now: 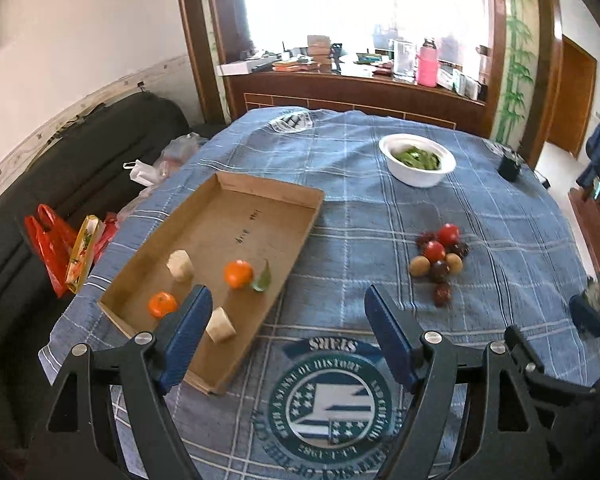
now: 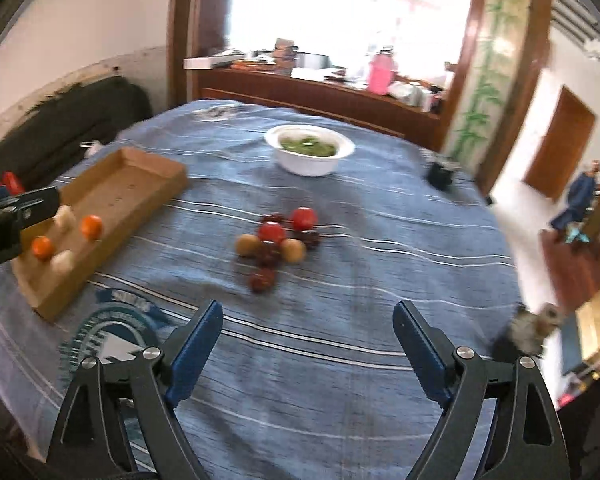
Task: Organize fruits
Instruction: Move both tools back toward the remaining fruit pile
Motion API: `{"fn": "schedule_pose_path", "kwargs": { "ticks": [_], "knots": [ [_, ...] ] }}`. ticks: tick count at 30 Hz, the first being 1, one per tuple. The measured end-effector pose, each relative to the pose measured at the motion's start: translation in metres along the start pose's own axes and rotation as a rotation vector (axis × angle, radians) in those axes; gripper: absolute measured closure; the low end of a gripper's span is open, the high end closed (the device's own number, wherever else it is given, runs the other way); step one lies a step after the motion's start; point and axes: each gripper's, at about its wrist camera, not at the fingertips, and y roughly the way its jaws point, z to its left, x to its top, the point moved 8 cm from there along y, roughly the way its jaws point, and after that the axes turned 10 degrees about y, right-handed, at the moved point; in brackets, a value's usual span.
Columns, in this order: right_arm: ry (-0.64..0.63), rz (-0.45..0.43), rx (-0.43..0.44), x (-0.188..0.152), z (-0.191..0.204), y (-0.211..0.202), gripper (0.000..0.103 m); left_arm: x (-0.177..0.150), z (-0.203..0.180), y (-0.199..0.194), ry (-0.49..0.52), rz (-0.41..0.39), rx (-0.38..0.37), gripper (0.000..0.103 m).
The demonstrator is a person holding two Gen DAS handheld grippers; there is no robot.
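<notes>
A cardboard tray (image 1: 260, 196) lies on the blue checked tablecloth at the left. In it are two oranges (image 1: 238, 274), one with a green leaf, and two pale fruit chunks (image 1: 180, 266). A cluster of small fruits (image 1: 440, 258), red, tan and dark, sits on the cloth to the right; it also shows in the right wrist view (image 2: 278, 242). My left gripper (image 1: 288, 298) is open and empty, above the tray's near right edge. My right gripper (image 2: 308, 312) is open and empty, short of the cluster. The tray also shows in the right wrist view (image 2: 140, 168).
A white bowl of greens (image 1: 418, 162) stands at the far side of the table. A small dark object (image 1: 509, 166) sits near the far right edge. A dark sofa (image 1: 60, 152) with red bags (image 1: 52, 244) lies left of the table.
</notes>
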Motion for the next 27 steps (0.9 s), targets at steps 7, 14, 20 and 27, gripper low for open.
{"fn": "schedule_pose_path", "kwargs": {
  "ticks": [7, 14, 20, 27],
  "knots": [
    [-0.002, 0.023, -0.03, -0.024, -0.009, 0.001, 0.013, -0.026, -0.011, 0.004, 0.025, 0.053, 0.011, 0.024],
    [0.002, 0.05, -0.025, -0.037, -0.011, 0.007, 0.013, -0.044, -0.016, 0.014, 0.041, 0.1, 0.022, 0.024],
    [0.016, 0.054, -0.032, -0.036, -0.017, 0.011, 0.013, -0.045, -0.02, 0.019, 0.049, 0.113, 0.019, 0.024],
    [0.022, 0.056, -0.038, -0.033, -0.021, 0.014, 0.013, -0.044, -0.027, 0.024, 0.061, 0.121, 0.014, 0.024]
  ]
}}
